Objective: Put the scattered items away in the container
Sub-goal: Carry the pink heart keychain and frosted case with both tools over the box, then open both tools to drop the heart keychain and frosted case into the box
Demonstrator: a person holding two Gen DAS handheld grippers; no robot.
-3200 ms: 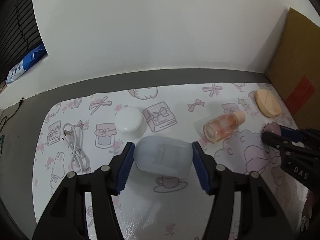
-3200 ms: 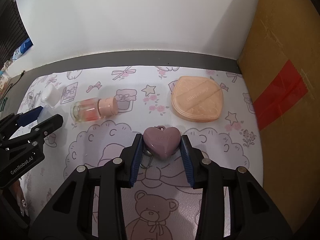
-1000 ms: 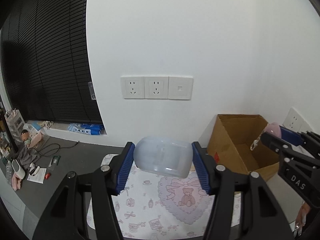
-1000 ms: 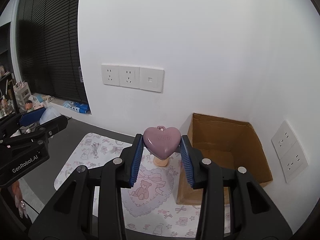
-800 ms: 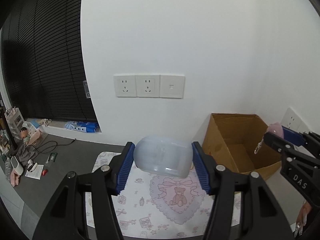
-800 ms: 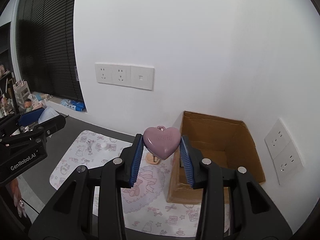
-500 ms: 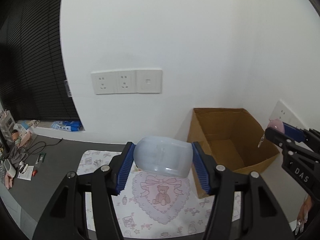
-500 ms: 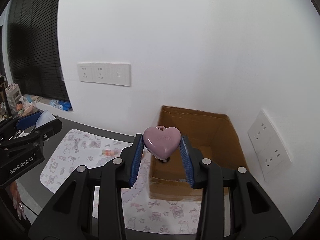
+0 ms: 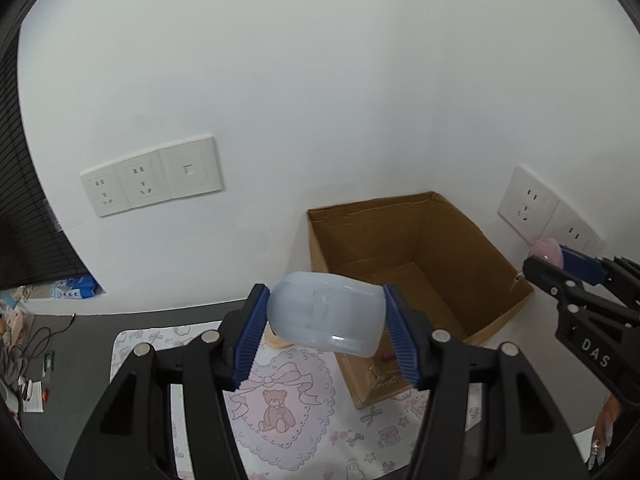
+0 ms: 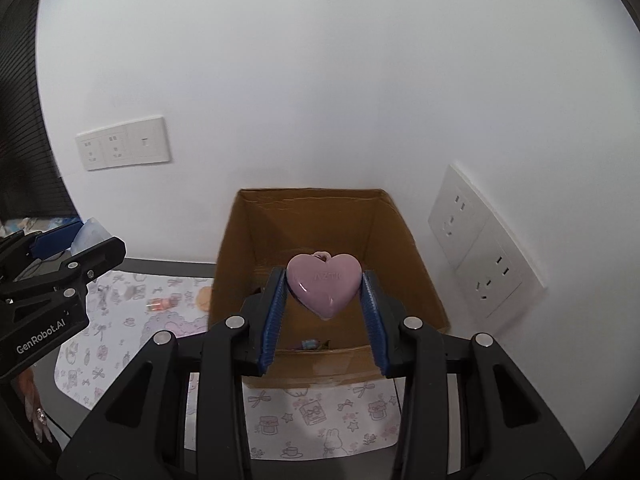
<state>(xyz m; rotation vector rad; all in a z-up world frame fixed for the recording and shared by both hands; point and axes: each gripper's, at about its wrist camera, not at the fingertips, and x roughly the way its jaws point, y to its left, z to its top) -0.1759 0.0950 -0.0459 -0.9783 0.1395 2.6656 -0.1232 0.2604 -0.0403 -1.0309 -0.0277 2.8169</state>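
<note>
Two socket plates (image 10: 123,148), patterned mat (image 9: 304,408)

Right gripper (image 10: 325,292), blue pads clamped on pink heart-shaped case (image 10: 324,284), above open cardboard box (image 10: 416,276) in the wall corner. Box stands at patterned mat's (image 10: 120,320) right edge; small pink bottle (image 10: 162,303) lies on mat. Left gripper (image 10: 86,240), left edge, holds translucent object (image 10: 91,232).
</note>
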